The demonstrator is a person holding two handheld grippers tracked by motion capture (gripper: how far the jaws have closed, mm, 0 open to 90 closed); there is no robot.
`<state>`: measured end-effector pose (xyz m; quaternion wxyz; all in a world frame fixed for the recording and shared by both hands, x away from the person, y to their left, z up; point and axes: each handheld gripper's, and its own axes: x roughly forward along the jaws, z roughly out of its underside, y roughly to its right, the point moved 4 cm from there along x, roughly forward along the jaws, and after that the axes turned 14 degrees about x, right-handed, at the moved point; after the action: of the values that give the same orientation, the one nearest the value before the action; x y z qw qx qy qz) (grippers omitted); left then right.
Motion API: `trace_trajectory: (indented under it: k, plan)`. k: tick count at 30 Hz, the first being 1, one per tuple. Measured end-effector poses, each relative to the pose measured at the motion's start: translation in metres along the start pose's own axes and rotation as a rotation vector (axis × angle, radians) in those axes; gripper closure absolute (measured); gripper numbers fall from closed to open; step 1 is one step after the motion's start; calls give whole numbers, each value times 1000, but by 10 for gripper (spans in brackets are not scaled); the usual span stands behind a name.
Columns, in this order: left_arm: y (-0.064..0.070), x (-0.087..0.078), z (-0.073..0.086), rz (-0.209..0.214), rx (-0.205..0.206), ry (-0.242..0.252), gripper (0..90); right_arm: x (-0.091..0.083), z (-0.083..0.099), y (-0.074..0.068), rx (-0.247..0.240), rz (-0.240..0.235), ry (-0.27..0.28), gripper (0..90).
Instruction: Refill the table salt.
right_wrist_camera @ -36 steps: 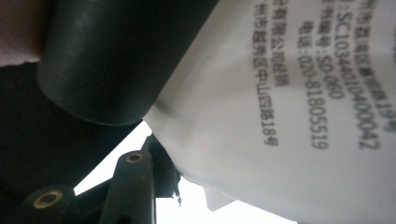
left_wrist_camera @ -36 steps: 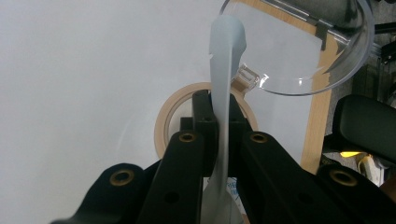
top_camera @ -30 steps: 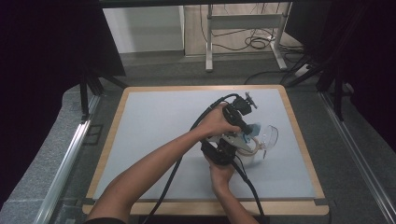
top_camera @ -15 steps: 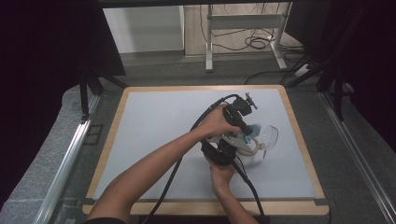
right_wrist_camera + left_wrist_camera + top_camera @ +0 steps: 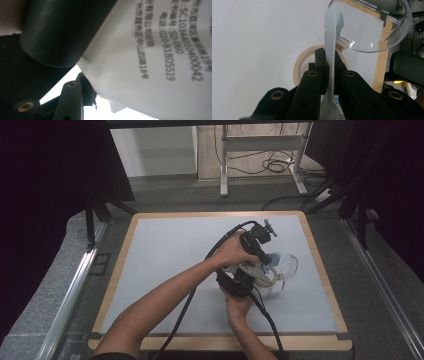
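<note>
A thin pale-blue and white packet [image 5: 333, 25] stands edge-on between the jaws of my left gripper [image 5: 329, 56], which is shut on it. In the right gripper view the same packet [image 5: 150, 50] is very close, white with black printed text. My right gripper [image 5: 93, 96] meets its lower edge with one jaw showing; the other jaw is hidden behind it. In the high view the left gripper [image 5: 261, 260] and right gripper [image 5: 250, 277] meet over the right-centre of the board, with the packet's blue end [image 5: 273, 258] between them.
A clear plastic dome lid [image 5: 372, 27] lies just beyond the packet, and a beige tape roll [image 5: 298, 67] lies flat under the left jaws. The grey mat sits on a wood-edged board [image 5: 165, 260]. Cables trail toward the front edge. A black rounded body [image 5: 60, 32] crowds the right gripper view.
</note>
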<state>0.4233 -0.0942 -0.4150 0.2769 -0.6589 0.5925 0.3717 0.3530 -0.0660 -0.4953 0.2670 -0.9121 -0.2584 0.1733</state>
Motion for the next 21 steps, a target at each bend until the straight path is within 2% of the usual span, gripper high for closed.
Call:
trace_trajectory:
  k: [21]
  plan:
    - [-1,-1,2,1,-4,3,891,1,1,-1,-2,0,-4,566]
